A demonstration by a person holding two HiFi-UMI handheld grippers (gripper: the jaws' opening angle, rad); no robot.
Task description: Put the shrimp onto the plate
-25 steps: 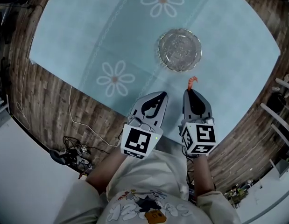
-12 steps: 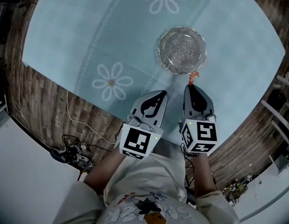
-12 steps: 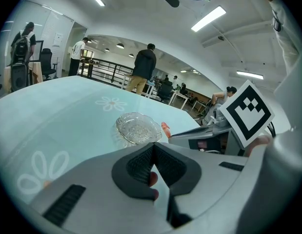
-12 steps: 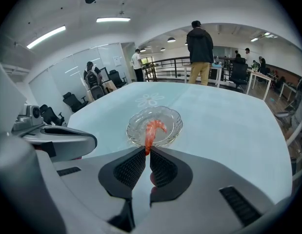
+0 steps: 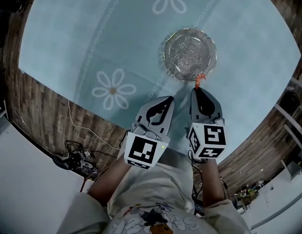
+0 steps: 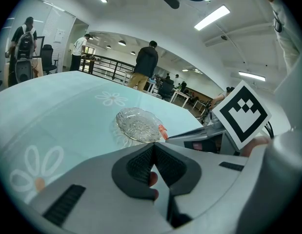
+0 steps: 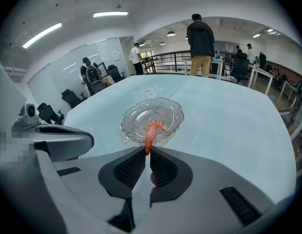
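An orange shrimp (image 7: 151, 132) sticks out from the tips of my right gripper (image 7: 146, 152), which is shut on its tail end. In the head view the shrimp (image 5: 199, 80) hangs right at the near rim of the clear glass plate (image 5: 190, 52), and my right gripper (image 5: 198, 89) sits just short of that rim. The plate (image 7: 152, 119) lies straight ahead in the right gripper view. My left gripper (image 5: 169, 99) is shut with nothing in it, beside the right one and to its left. The plate (image 6: 138, 125) and shrimp (image 6: 163, 130) also show in the left gripper view.
A light blue tablecloth (image 5: 116, 38) with white daisy prints covers the table; its near edge runs just under my grippers. Wooden floor (image 5: 38, 106) with cables (image 5: 75, 162) lies below left. Several people (image 7: 201, 38) stand far off behind the table.
My right gripper has carried the shrimp forward from clear of the plate up to its near rim. The left gripper has kept its place beside it.
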